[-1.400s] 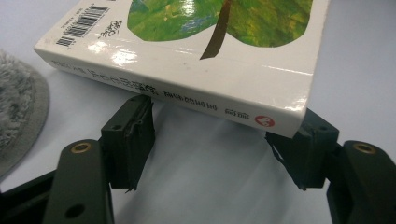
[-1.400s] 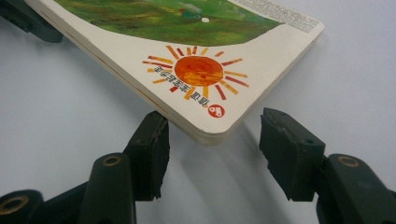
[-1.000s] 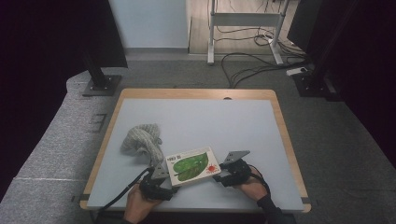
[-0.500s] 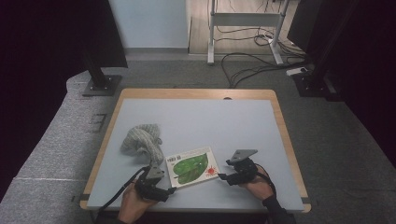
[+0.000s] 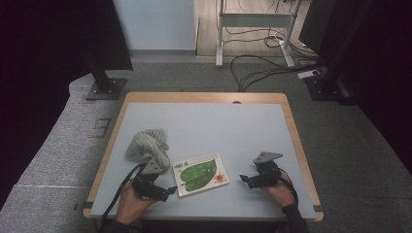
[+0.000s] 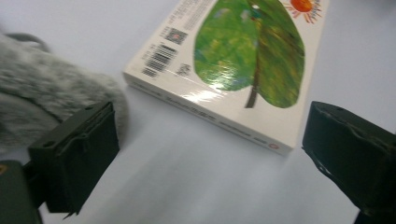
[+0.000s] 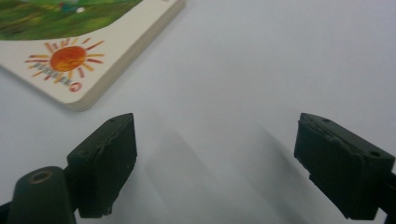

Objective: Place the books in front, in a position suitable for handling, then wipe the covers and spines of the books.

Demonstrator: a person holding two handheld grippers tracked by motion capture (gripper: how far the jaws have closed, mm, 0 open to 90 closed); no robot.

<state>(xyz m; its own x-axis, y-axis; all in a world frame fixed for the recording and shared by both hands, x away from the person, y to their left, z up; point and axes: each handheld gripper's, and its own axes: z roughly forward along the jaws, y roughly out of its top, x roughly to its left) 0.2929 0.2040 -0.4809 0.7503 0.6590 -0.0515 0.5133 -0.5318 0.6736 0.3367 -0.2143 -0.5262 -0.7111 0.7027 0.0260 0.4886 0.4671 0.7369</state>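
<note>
A board book with a green leaf and a red sun on its cover lies flat near the table's front edge. My left gripper is just left of it, open, its jaws having just been opening with nothing between them; in the left gripper view the book lies ahead of the wide-set jaws. My right gripper stands a little right of the book, open as well, its jaws having just been opening and empty. In the right gripper view the book's sun corner lies at the upper left.
A grey knitted cloth is bunched on the table behind my left gripper, seen too as grey knit at the left. The blue-grey table has a wooden rim. Stands and cables lie on the floor beyond.
Both grippers let go of the book and drew apart from it, the left toward the left and front, the right toward the right. The book now lies flat on the table.
</note>
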